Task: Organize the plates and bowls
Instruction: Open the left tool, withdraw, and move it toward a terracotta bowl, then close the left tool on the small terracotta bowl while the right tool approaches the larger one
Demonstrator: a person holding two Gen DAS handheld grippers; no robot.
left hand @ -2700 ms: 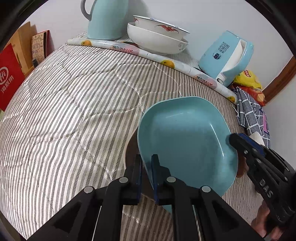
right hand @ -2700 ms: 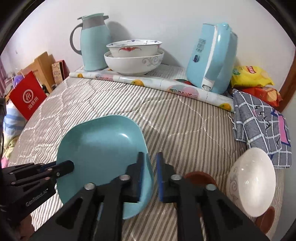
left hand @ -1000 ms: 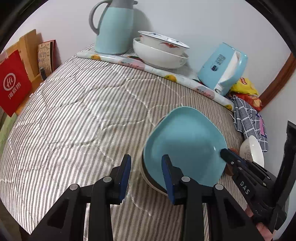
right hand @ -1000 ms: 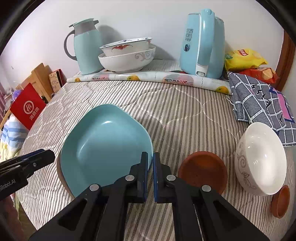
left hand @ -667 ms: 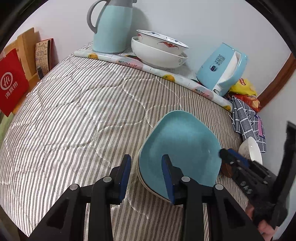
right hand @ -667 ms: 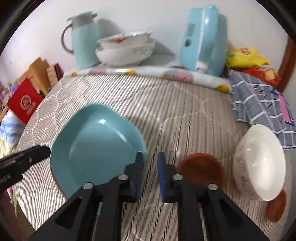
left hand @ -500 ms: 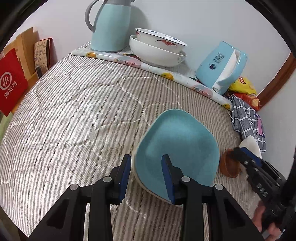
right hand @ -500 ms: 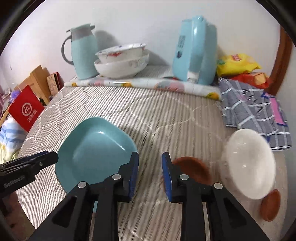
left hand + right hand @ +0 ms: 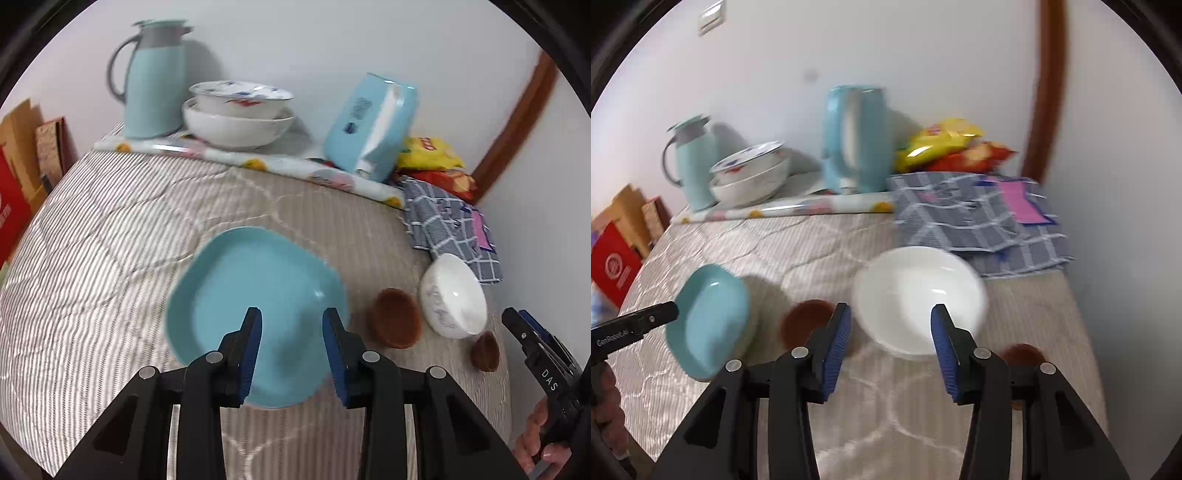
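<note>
A light blue square plate [image 9: 255, 295] lies on the striped quilt, on top of another dish whose rim barely shows. My left gripper [image 9: 291, 347] is open just above its near edge, holding nothing. A white bowl [image 9: 919, 295] stands to the right, with a brown saucer [image 9: 805, 321] between it and the blue plate [image 9: 709, 317]. A smaller brown saucer [image 9: 1021, 354] lies to the bowl's right. My right gripper [image 9: 892, 343] is open, its jaws wide in front of the white bowl, apart from it.
At the back stand a blue thermos jug [image 9: 153, 77], two stacked large white bowls [image 9: 238, 118] and a blue appliance [image 9: 373, 125] on a patterned mat. A checked cloth [image 9: 975, 218] and snack bags [image 9: 945, 147] lie back right. The bed edge is close right.
Both grippers let go of the blue plate, which now rests on the stack. The left opened and backed off. The right opened wide and swung right toward the white bowl.
</note>
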